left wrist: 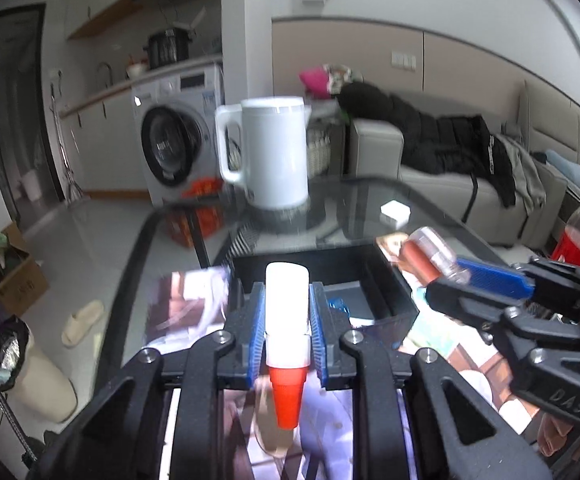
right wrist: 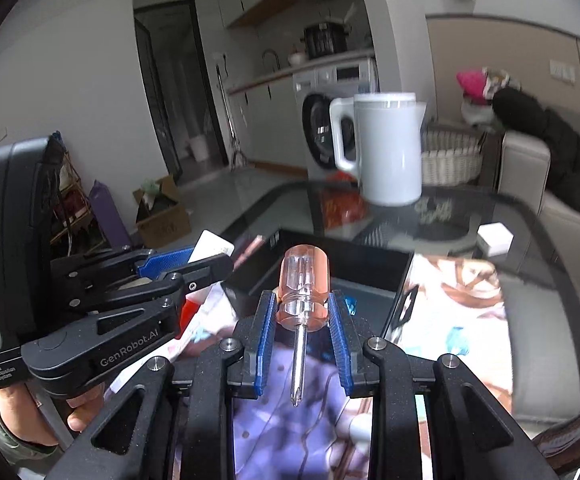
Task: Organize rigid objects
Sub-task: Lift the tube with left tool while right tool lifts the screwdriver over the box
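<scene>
My left tool [left wrist: 287, 322] clamps a white plastic glue bottle [left wrist: 286, 308], its orange cone cap toward me; my right tool [right wrist: 301, 334] pinches a screwdriver [right wrist: 302, 292] by its clear ribbed handle; both hang above the black square tray [right wrist: 354, 268] on the glass worktop [right wrist: 530, 304], short of the white jug [left wrist: 276, 152] near its far edge.

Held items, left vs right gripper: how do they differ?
The glue bottle in the left gripper is opaque white with an orange cone tip; the screwdriver in the right gripper has a clear pinkish handle and a thin metal shaft. The bottle is slimmer, the handle stubbier. Both are clamped between blue fingers, tips pointing back toward the camera, above the black tray.
</scene>
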Motion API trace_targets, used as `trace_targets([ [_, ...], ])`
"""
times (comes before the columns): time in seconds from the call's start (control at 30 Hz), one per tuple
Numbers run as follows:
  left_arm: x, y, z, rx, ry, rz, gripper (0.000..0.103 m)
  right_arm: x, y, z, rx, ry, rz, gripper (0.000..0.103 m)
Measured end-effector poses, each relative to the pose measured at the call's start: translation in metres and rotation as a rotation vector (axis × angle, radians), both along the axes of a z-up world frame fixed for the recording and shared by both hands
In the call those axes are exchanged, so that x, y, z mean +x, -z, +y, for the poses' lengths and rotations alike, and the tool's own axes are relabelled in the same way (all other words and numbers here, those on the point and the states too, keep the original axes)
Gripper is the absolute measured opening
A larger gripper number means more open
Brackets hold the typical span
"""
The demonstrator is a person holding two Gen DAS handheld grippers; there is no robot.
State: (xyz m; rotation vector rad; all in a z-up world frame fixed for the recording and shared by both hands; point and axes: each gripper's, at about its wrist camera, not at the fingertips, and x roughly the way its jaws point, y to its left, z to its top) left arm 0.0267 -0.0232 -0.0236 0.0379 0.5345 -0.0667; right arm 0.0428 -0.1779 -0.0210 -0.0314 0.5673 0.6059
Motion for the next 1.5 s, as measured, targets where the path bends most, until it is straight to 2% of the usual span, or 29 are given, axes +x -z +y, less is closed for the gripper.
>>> trace_targets([
  [0.07, -0.003, -0.005, 0.0, 0.025, -0.021, -0.043, 0.019, -0.01, -0.01, -0.003, 0.018, 0.009, -0.068, 0.026],
  [0.23, -0.017, -0.019, 0.003, 0.024, -0.044, -0.157, 0.019, -0.028, -0.026, -0.001, 0.036, 0.035, -0.2, 0.026],
  [0.33, -0.024, -0.029, 0.002, 0.035, -0.036, -0.225, 0.019, -0.035, -0.029, 0.0, 0.036, 0.027, -0.238, 0.026],
  [0.47, -0.029, -0.034, 0.003, 0.03, -0.033, -0.251, 0.019, -0.039, -0.03, 0.002, 0.039, 0.017, -0.248, 0.026],
  [1.0, -0.003, -0.031, 0.011, -0.045, -0.056, -0.188, 0.019, -0.027, -0.033, 0.001, 0.077, 0.04, -0.222, 0.026],
  [1.5, 0.056, -0.01, 0.014, -0.105, -0.069, -0.12, 0.019, 0.032, -0.024, 0.015, 0.097, 0.085, -0.146, 0.026],
])
